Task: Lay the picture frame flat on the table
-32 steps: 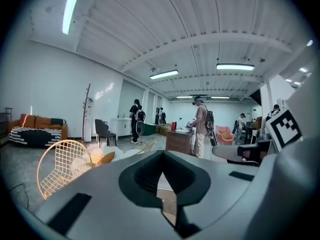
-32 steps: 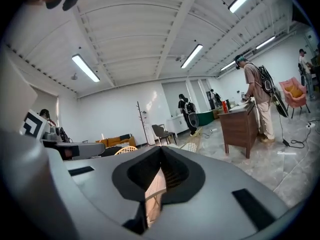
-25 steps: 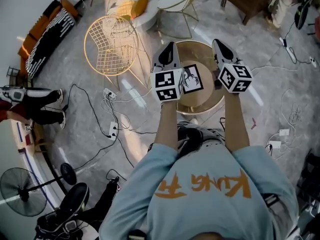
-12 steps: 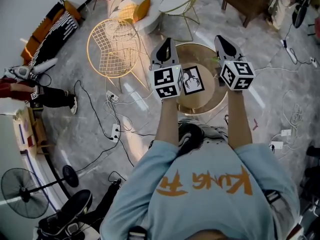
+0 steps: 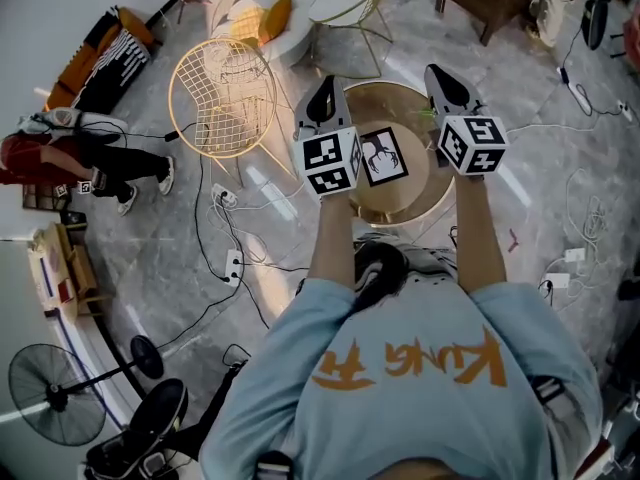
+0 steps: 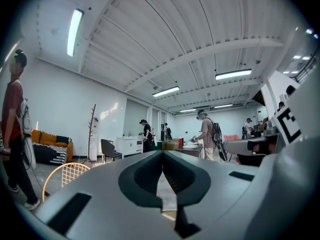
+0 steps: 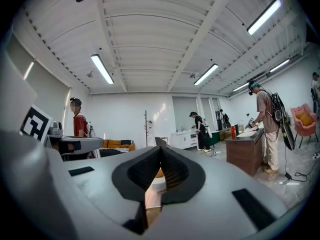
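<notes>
Left claw (image 5: 328,86) and right claw (image 5: 438,72) are hovering side by side in the head view, both over the round desk (image 5: 420,193). Between them and lower down, the black picture frame (image 5: 381,156) is resting on the desk, seemingly face up, touching neither claw. A gold wire chair (image 5: 222,93) is standing left of the left claw.

Left gripper view: the left claw (image 6: 162,156) is clenching its jaws together on nothing.

Right gripper view: the right claw (image 7: 161,151) is likewise clenching, gripping nothing.
</notes>
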Demonstrator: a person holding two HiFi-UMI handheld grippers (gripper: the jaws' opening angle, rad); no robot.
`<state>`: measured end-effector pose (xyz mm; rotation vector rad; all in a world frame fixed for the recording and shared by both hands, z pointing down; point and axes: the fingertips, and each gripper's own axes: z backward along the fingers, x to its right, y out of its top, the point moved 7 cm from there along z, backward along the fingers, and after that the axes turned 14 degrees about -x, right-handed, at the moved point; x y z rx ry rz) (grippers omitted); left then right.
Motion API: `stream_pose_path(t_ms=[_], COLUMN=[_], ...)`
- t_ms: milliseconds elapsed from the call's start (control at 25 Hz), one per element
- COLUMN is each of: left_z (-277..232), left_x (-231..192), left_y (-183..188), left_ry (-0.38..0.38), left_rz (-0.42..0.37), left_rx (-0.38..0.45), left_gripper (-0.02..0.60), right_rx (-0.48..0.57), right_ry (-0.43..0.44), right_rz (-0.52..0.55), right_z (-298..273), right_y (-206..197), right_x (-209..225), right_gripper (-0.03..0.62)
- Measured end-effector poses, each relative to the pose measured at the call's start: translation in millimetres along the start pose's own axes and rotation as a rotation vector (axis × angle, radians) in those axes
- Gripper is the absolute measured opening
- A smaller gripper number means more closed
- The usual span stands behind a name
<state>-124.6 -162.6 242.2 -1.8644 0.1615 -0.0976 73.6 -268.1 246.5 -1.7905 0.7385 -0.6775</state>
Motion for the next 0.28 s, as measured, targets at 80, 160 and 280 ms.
stream_pose_path(t_ms=[80, 160, 280], left_z=[-0.1, -0.6, -1.0], left_x=[-4.8, -10.2, -18.0], left_y=[0.8, 0.1, -2.9], left_ry=[0.005, 0.01, 0.017], left_rz=[-0.002, -0.004, -0.003], left_rx=[-0.003, -0.008, -0.015], left_gripper=[0.02, 0.02, 0.02], right_rx=[-0.002, -0.002, 0.002], right_ry=[0.005, 0.009, 0.013], right_rz=[0.0, 0.007, 0.016], right_z=[-5.4, -11.1, -17.8], right_y=[1.2, 2.2, 3.1], right_x=[-2.4, -6.3, -12.4], right_gripper=[-0.002, -0.002, -0.002])
